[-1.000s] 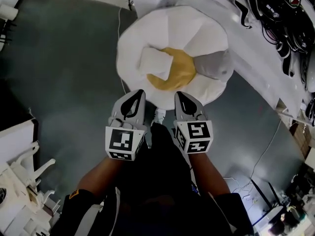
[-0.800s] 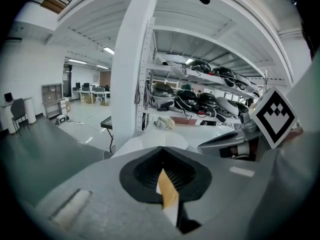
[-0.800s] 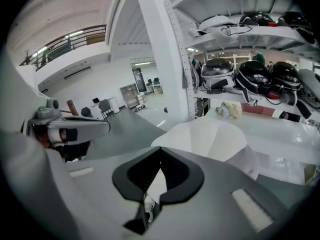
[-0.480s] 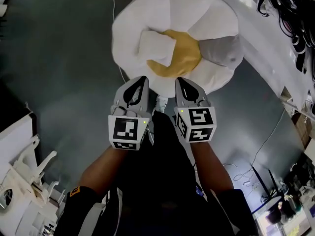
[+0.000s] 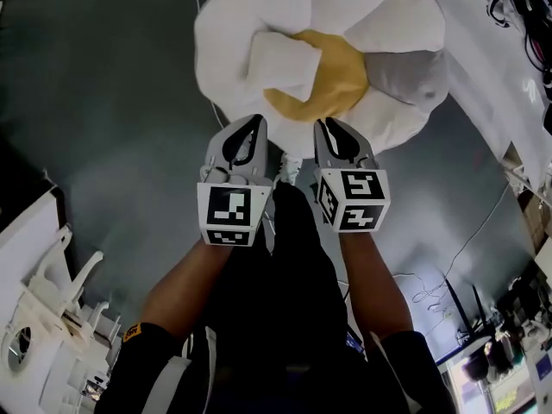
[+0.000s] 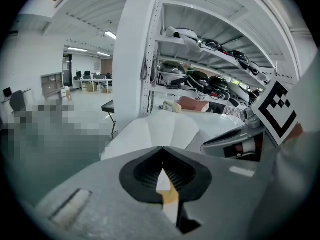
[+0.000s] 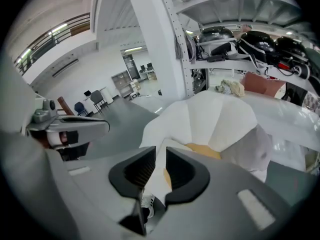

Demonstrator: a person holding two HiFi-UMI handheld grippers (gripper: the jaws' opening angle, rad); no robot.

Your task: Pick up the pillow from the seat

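1. The white pillow [image 5: 278,60] lies on the flower-shaped seat [image 5: 226,33], across the left of its yellow centre [image 5: 335,74]. It is just ahead of both grippers, and neither is on it.
2. The left gripper [image 5: 254,121] is closed tip to tip on nothing. The right gripper [image 5: 326,123] has just been parting its jaws, leaving a narrow gap with nothing in it.
3. Each gripper's cube [image 5: 229,215] bears a black-and-white square marker.
4. A grey cushion [image 5: 410,74] sits on the seat's right side. Shelving [image 7: 220,59] loaded with gear stands behind, with grey floor [image 5: 103,102] around.
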